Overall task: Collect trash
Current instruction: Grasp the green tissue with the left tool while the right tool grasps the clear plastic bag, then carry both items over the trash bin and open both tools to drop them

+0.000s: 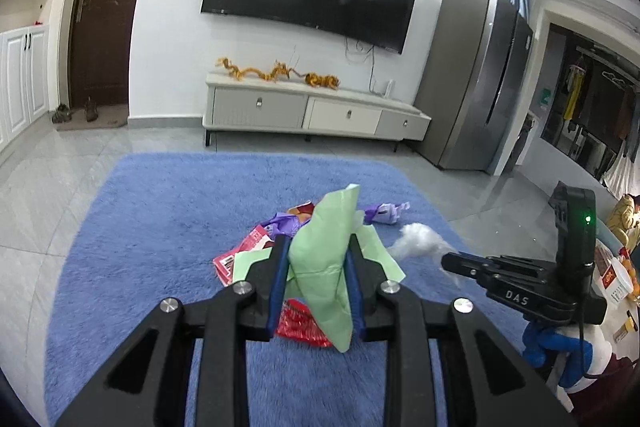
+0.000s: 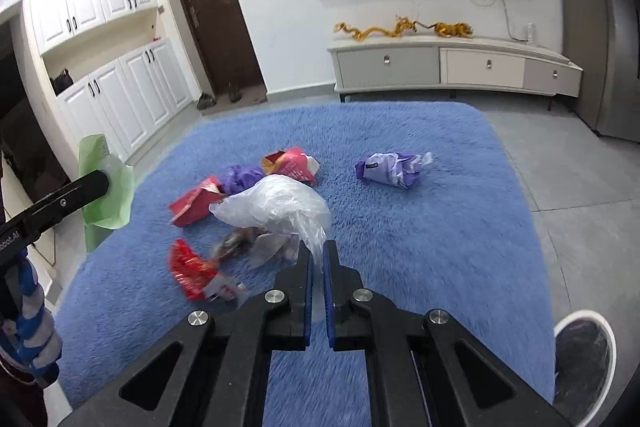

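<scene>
My left gripper [image 1: 318, 247] is shut on a light green plastic bag [image 1: 324, 259], lifted above the blue rug [image 1: 160, 227]; the same green bag [image 2: 106, 183] shows at the left of the right wrist view. My right gripper [image 2: 318, 253] is shut on a clear crumpled plastic bag [image 2: 276, 205], and in the left wrist view its fingertips [image 1: 450, 261] touch that clear plastic [image 1: 418, 243]. Loose trash lies on the rug: red wrappers [image 2: 192, 205] [image 2: 192, 269], a red-and-orange packet [image 2: 292, 165], a purple wad [image 2: 242, 177] and a purple-and-white wrapper [image 2: 390, 169].
A low white TV cabinet [image 2: 452, 67] stands against the far wall beyond the rug, with a grey fridge [image 1: 476, 79] to its right. White cupboards [image 2: 120, 91] and a brown door [image 2: 212, 11] are at the left. A shoe [image 2: 584, 355] rests at the rug's right edge.
</scene>
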The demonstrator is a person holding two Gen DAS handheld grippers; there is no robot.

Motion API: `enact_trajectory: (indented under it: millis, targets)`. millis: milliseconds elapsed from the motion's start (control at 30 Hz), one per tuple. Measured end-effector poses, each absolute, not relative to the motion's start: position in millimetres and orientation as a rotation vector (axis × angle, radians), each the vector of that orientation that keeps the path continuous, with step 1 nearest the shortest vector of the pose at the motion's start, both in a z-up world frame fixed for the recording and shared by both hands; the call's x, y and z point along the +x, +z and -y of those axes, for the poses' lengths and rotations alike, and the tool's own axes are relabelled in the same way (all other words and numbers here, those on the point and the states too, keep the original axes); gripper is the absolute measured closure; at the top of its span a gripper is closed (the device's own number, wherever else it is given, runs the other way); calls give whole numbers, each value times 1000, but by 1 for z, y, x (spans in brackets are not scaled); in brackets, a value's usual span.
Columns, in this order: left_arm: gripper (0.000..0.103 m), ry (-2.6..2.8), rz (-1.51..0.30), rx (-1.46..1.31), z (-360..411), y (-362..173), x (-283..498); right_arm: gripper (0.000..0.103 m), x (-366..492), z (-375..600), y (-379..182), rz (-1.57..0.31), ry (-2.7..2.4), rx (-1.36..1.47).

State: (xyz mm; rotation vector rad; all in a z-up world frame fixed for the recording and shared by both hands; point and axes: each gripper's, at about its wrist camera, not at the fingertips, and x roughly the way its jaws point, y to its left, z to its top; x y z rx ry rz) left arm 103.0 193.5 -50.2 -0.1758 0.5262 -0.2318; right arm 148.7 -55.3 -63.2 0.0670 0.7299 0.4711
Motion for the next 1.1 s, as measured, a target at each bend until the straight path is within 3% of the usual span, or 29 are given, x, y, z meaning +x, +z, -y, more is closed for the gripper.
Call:
enact_trajectory:
  millis: [567, 1100]
  targets:
    - [78, -305, -451, -123, -147, -20, 28, 98, 51, 116, -4, -559, 344, 140]
    - [78, -452, -505, 140, 18, -12, 52, 98, 26, 248, -32, -565, 78, 213]
